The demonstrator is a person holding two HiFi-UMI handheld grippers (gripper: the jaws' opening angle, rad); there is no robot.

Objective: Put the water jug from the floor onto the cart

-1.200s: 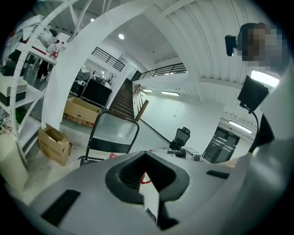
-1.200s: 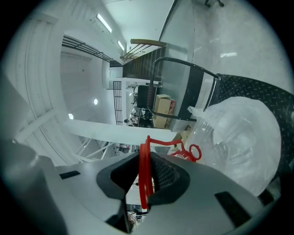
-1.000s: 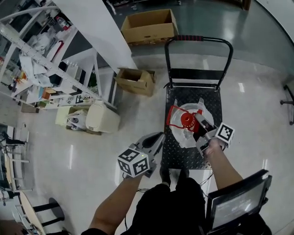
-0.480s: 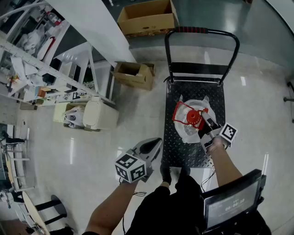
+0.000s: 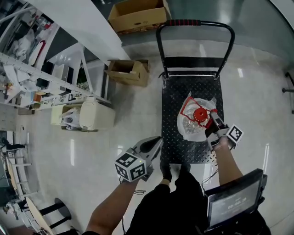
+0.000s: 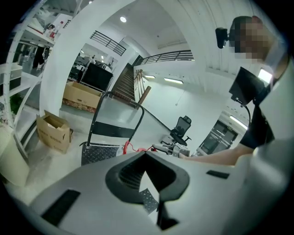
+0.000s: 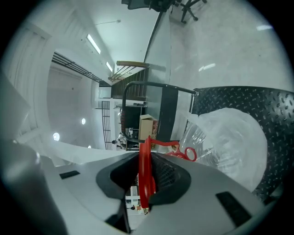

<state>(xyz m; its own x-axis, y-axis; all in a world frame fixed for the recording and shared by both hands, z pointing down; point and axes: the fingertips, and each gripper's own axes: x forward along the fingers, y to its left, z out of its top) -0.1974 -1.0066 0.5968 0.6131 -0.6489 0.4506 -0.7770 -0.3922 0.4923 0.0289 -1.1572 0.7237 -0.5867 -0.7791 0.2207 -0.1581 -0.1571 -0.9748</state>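
Between the right gripper's point(image 5: 213, 122) dark ribbed fingers point(image 7: 171, 178) stands the thin red plastic carry handle point(image 7: 145, 170) of the clear plastic water jug point(image 5: 193, 125), and the fingers are narrowed onto it, pinching the strip edge-on. From that grip the handle runs forward to the jug's red cap point(image 5: 200, 114), with the crinkled transparent body spreading below and beside it. The jug is on the black diamond-plate deck point(image 5: 177, 103) of the flatbed cart, toward the deck's right side and nearer the person than the upright push bar with its red grip point(image 5: 183, 22); whether its base bears fully on the plate cannot be told.

The left gripper point(image 5: 157, 141) hangs off the cart's near left corner, over the pale glossy floor point(image 5: 124, 124). Its fingers point(image 6: 123, 175) are drawn together at the tips with nothing between them.

Farther left on the floor stand a cream plastic bin point(image 5: 95, 117), a small open cardboard box point(image 5: 126, 72) and a white metal shelving rack point(image 5: 43, 69); a larger cardboard box point(image 5: 138, 13) lies beyond the cart.
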